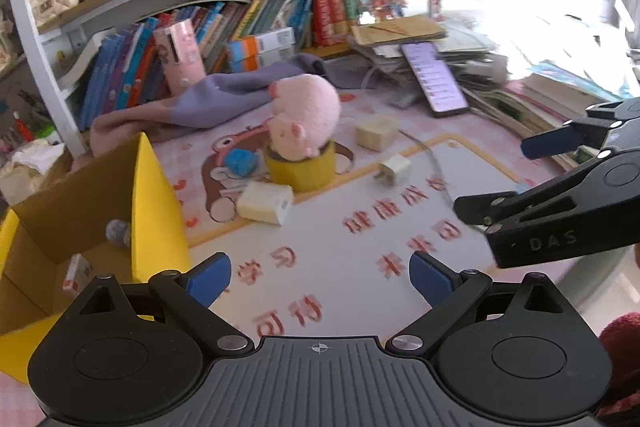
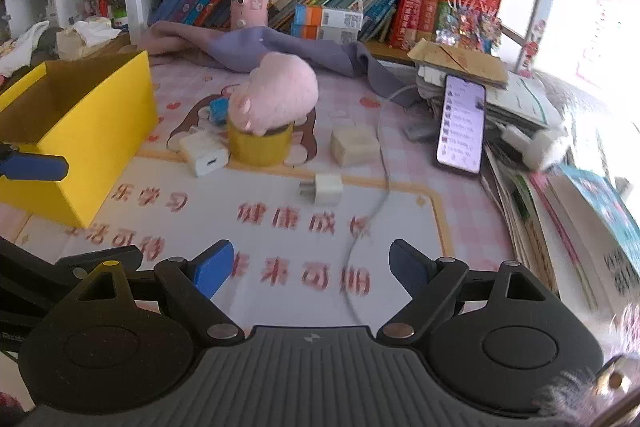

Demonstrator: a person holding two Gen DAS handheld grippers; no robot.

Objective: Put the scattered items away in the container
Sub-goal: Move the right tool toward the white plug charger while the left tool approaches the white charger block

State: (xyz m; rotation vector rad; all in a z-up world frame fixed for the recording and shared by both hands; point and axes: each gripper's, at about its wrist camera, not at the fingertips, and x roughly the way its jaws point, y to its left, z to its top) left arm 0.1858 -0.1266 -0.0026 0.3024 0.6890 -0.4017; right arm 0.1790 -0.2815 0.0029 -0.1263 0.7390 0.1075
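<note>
Hovering over the printed mat point(image 2: 280, 187) on the worktop, both grippers are empty, so the step in hand looks like the approach to a next pick. The left gripper point(image 1: 320, 277) has its jaws spread wide with nothing between them; the right gripper point(image 2: 312, 267) likewise stands with jaws spread and bare. The yellow box point(image 2: 100, 131), the container, sits at the left of the right wrist view, open at the top, with a grey ball point(image 1: 118, 231) already inside, low at the left of the left wrist view. Scattered items remain near the centre: a pink plush pig point(image 2: 276, 95) perched on a yellow tape roll point(image 2: 260, 147), a blue ball point(image 1: 242, 163) just beside it, a white charger block point(image 2: 204, 155), a small white plug point(image 2: 326, 189) and a beige cube point(image 2: 354, 145). The next move probably calls for lowering one gripper around a single item. A white cable point(image 2: 380, 187) trails across the mat beside the plug, and a phone point(image 2: 460, 123) leans against stacked books at the right; both could get snagged.
</note>
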